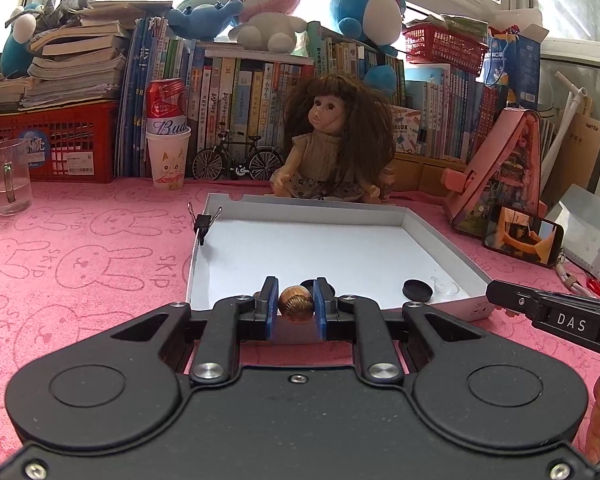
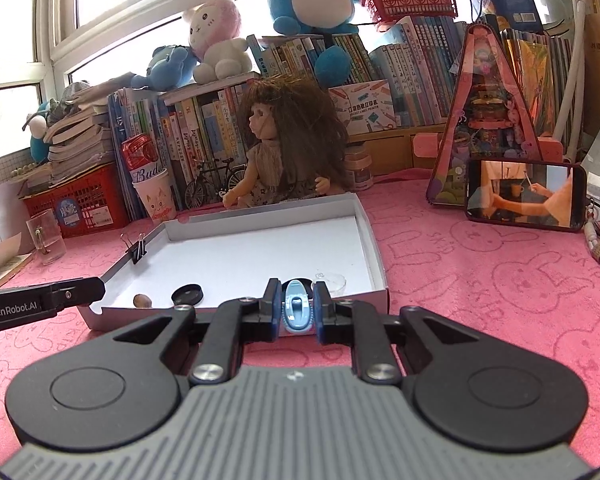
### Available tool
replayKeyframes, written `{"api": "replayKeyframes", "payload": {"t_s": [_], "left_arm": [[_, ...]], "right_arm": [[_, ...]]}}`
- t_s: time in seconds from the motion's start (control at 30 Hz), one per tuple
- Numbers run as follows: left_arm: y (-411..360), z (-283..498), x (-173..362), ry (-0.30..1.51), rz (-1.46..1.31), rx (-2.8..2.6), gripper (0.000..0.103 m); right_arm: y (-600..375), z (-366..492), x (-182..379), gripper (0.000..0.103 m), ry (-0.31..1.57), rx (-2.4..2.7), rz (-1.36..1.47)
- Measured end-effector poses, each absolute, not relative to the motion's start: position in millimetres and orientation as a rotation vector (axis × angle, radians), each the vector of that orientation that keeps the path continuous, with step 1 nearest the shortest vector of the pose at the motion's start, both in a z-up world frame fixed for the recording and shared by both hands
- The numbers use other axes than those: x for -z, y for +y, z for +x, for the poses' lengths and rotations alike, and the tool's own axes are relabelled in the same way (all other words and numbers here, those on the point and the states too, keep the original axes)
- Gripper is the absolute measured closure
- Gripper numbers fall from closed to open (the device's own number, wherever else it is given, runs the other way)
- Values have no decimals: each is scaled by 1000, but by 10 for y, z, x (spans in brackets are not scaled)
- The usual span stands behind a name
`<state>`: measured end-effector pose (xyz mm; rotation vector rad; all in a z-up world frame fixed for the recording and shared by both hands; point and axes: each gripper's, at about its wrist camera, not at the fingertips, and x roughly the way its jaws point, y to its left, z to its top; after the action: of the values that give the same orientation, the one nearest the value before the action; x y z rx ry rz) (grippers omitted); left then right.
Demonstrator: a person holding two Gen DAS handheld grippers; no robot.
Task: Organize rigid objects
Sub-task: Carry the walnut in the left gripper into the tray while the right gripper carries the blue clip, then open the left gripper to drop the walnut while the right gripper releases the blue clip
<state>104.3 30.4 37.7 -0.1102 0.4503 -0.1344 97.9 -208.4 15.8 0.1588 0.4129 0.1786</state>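
Two grippers work over a pink cloth [image 1: 80, 256] printed with rabbits. At the far left a glass mug [image 1: 10, 178] stands on the cloth, with a paper cup [image 1: 168, 160] holding a red can [image 1: 166, 100] further along by the books. A shallow white box [image 1: 440, 236] lies in the middle, a black clip [image 1: 202, 222] fastened to its left wall and a doll [image 1: 328, 140] seated just behind it. The left gripper [image 1: 296, 306] has its jaws pressed tight on a brown ridged shell [image 1: 295, 304], held at the box's near edge. Inside the box lie a black cap [image 1: 418, 290] and a clear lid [image 1: 446, 286] in the near right corner. The right gripper [image 2: 297, 308] is clamped on a small light-blue plastic piece [image 2: 298, 310], also at the near edge. A phone [image 2: 526, 196] leans at the right.
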Motion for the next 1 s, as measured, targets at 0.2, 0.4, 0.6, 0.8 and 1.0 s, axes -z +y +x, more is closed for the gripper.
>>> {"api": "replayKeyframes", "payload": {"t_s": [0.2, 0.4, 0.6, 0.8, 1.0], "left_arm": [[321, 1194, -386, 455, -122, 133, 86], [349, 1324, -361, 470, -134, 126, 86], [370, 1455, -341, 477, -140, 123, 86], [440, 1661, -358, 492, -139, 138, 86], [544, 1998, -424, 534, -180, 146, 86]], "right_arm": [[-2094, 1094, -141, 82, 430, -178, 175], [-2114, 1205, -137, 82, 439, -175, 193], [-2140, 1362, -125, 82, 457, -172, 215], [-2236, 1557, -125, 82, 483, -179, 256], [-2424, 1918, -188, 82, 539, -196, 371]]}}
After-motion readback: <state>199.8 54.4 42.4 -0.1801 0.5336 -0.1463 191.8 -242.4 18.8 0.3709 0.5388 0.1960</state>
